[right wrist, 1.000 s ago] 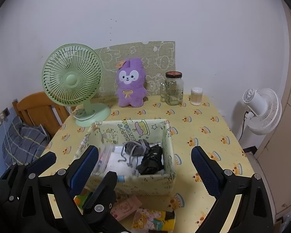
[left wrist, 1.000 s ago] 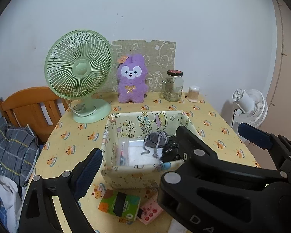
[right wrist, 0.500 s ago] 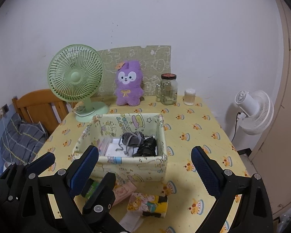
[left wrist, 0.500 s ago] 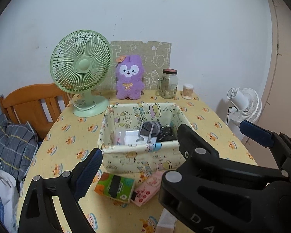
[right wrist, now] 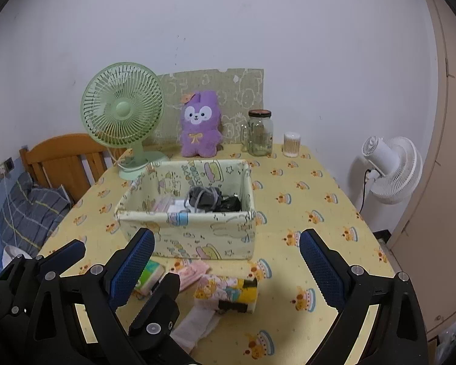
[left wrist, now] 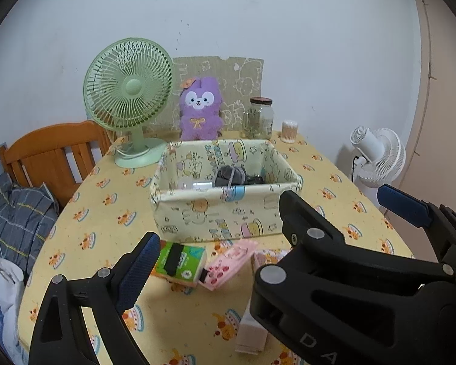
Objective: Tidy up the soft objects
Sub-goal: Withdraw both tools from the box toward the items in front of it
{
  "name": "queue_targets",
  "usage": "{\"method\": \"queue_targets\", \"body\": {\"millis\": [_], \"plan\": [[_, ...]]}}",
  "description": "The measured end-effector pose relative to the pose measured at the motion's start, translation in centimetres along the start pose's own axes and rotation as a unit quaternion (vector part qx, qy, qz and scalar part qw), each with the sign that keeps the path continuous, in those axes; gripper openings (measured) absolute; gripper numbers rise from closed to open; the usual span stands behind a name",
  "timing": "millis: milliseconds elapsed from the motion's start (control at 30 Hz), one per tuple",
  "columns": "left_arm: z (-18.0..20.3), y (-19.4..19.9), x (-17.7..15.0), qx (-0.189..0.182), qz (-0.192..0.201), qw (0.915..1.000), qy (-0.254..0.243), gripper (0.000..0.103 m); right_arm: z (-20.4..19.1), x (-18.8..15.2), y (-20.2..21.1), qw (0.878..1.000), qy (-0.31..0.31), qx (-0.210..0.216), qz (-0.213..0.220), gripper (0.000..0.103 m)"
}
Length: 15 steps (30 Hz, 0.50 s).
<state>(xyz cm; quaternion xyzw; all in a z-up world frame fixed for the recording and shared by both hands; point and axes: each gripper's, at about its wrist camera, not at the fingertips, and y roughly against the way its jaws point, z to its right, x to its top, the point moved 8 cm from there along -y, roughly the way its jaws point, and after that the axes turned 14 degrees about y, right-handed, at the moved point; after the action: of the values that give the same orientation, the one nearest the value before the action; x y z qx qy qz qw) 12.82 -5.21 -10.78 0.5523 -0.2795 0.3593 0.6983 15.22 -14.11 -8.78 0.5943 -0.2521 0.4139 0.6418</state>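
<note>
Both grippers have pulled back from the fabric storage box point(right wrist: 197, 231), exposing tissue packs in front of it.
Left gripper point(left wrist: 267, 237) and right gripper point(right wrist: 226, 269) hang spread, empty; box lettering is unreadable, "DA" marks one gripper.

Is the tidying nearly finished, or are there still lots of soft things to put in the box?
Partly done: a grey sock bundle and a dark one already lie in the fabric box. Nothing is in hand; the left gripper and the right gripper are open. Left: the green tissue pack, pink pack and cartoon pack in front.
</note>
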Motion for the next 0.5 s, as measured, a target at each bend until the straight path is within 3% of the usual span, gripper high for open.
{"method": "queue_targets", "body": {"millis": [500], "plan": [[0.0,-1.3,-4.3,-0.012,-0.035,0.9993,-0.005,0.095,-0.5,-4.5,-0.8,1.0,-0.012,0.003,-0.021,0.098]]}}
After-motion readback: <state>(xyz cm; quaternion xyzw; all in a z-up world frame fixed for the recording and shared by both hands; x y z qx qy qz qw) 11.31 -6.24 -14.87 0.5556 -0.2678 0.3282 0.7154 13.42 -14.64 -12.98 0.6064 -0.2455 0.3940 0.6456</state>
